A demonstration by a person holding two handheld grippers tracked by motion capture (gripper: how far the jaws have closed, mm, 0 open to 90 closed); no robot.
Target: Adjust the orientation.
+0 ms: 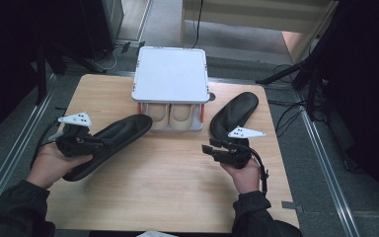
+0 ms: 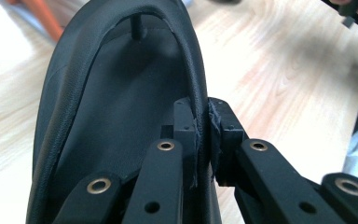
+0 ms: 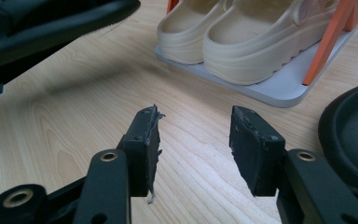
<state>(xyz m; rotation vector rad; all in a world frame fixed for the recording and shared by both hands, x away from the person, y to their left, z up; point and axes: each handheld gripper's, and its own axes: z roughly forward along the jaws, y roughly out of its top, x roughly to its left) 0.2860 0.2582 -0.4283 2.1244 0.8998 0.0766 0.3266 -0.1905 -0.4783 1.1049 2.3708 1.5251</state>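
Our left tongs (image 2: pixel 203 135) are clamped on the thin rim of a black insole (image 1: pixel 109 143), holding it lifted at an angle over the desk (image 1: pixel 168 187); our right tongs (image 3: pixel 193 140) stand apart and empty above the bare wood. A second insole (image 1: pixel 234 114) lies to the right of the rack (image 1: pixel 171 79) with its beige clogs (image 3: pixel 242 42). We judge the pinch shallow: the soft edge could fold and slip free, or the long sagging end could catch the rack.
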